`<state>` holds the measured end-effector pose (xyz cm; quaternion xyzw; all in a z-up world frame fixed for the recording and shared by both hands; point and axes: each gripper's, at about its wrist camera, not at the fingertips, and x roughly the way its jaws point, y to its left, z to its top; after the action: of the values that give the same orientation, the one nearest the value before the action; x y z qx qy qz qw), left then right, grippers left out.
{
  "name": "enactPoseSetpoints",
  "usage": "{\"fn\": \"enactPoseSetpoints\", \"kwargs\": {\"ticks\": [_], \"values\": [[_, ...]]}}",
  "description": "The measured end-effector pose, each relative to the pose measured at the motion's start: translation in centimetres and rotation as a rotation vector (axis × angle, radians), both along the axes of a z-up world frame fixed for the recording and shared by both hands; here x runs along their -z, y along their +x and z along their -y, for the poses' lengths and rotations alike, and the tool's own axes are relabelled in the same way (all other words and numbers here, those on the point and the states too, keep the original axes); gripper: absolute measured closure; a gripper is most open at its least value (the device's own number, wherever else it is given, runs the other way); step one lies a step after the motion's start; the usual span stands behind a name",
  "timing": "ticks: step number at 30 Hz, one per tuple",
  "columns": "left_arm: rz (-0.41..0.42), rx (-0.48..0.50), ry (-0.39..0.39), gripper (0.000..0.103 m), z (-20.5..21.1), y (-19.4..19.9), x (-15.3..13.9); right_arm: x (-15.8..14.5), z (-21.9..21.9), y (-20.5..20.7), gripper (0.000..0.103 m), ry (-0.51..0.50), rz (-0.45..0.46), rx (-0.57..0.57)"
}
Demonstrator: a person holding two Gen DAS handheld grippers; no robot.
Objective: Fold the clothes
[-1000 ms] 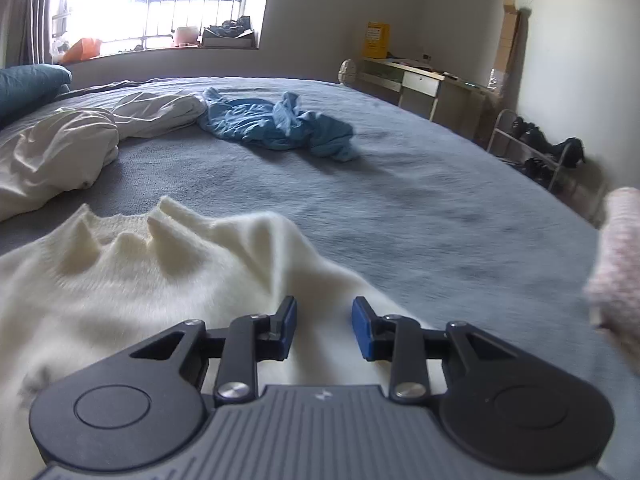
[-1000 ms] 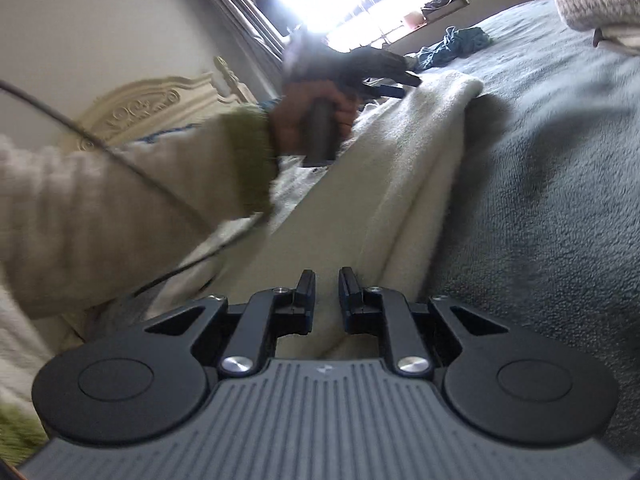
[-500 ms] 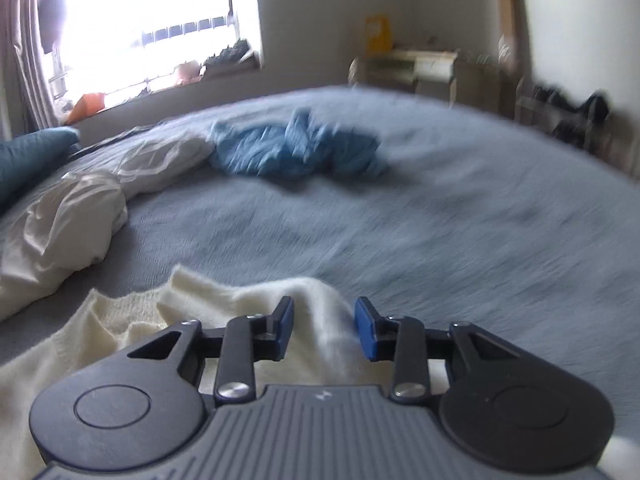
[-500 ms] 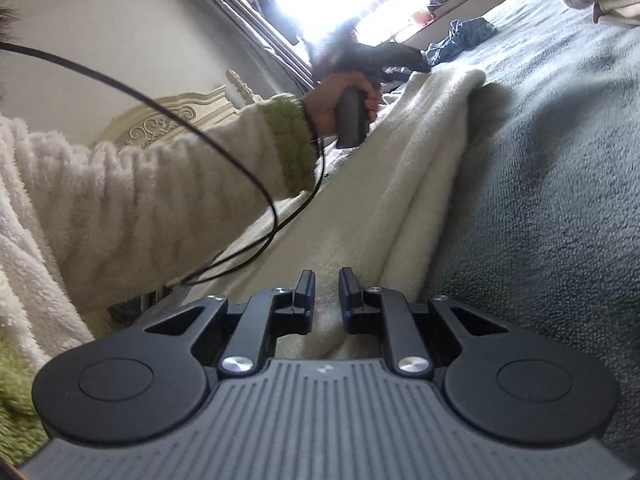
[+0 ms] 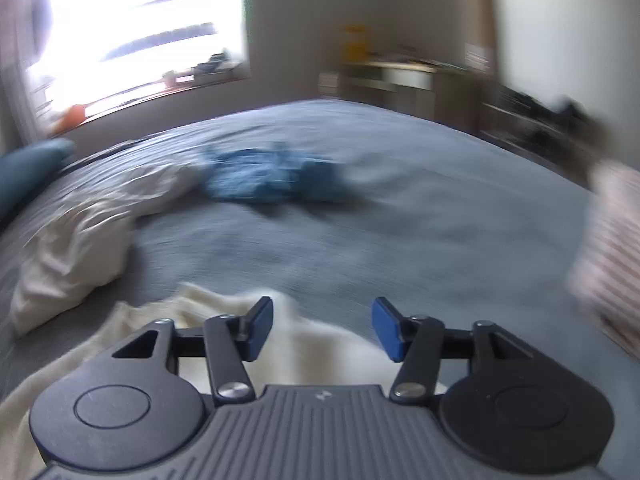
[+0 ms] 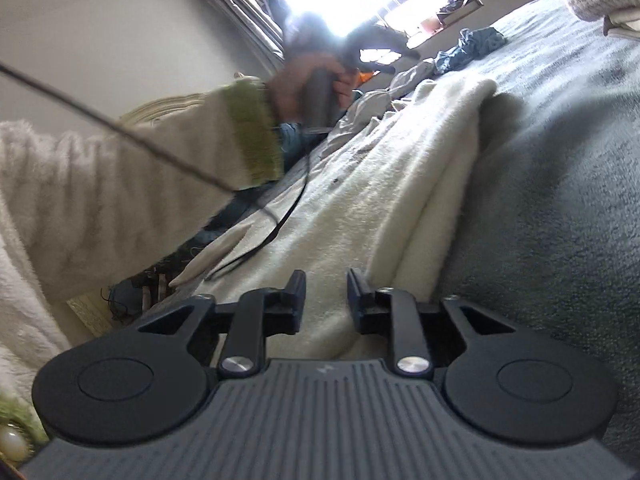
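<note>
— Since the cream sweater (image 6: 404, 184) lies folded lengthwise up the middle of the right wrist view on the grey bed (image 6: 560, 168), is anything gripping it?
— No. The right gripper (image 6: 323, 292) is opening low over its near end, pads clear of the cloth. The left gripper (image 5: 322, 328), at lower centre of its own view, is opening wide above the sweater's edge, empty.
— Beyond that?
— A blue garment (image 5: 272, 176) and white cloth (image 5: 80, 240), blurred, farther up.

The left wrist view looks from above, tilted down across the grey bed (image 5: 420, 208) toward the window (image 5: 140, 28). The right wrist view sits low, rolled sideways, close over the cream sweater (image 6: 360, 208). Both share the blue garment (image 5: 272, 178) mid-frame and upper right.
</note>
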<state>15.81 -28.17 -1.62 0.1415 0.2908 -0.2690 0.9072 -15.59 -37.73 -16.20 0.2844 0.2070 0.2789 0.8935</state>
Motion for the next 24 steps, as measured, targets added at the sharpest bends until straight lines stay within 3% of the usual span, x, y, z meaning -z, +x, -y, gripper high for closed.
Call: {"fn": "enactPoseSetpoints", "kwargs": {"ticks": [3,6,10,13,15,16,18,20,24], "values": [[-0.039,0.203,0.087,0.038,2.9,-6.3,0.1,-0.4,0.2,-0.5,0.076,0.0,0.034,0.025],[-0.023,0.334,0.217,0.038,6.0,-11.0,1.7,-0.6,1.1,-1.6,0.072,0.019,0.07,0.081],[0.086,0.391,0.432,0.038,8.4,-14.3,4.8,-0.4,2.3,-2.0,0.067,0.058,0.064,0.149],[0.14,0.372,0.557,0.042,9.0,-14.5,6.6,-0.4,2.6,-1.9,0.063,0.073,0.068,0.159],[0.11,0.36,0.55,0.051,8.8,-14.2,6.9,-0.3,2.7,-2.0,0.062,0.081,0.074,0.162],[0.092,0.351,0.521,0.055,8.5,-14.1,6.6,-0.3,2.8,-2.2,0.062,0.084,0.076,0.164],[0.063,0.328,0.447,0.077,7.9,-14.1,5.8,-0.2,3.0,-2.0,0.062,0.093,0.077,0.171],[0.036,0.304,0.358,0.088,6.8,-14.0,5.0,-0.2,3.3,-2.1,0.062,0.103,0.075,0.177],[-0.024,0.232,0.182,0.093,4.0,-13.1,3.8,0.0,4.1,-1.5,0.062,0.164,0.044,0.179]]}}
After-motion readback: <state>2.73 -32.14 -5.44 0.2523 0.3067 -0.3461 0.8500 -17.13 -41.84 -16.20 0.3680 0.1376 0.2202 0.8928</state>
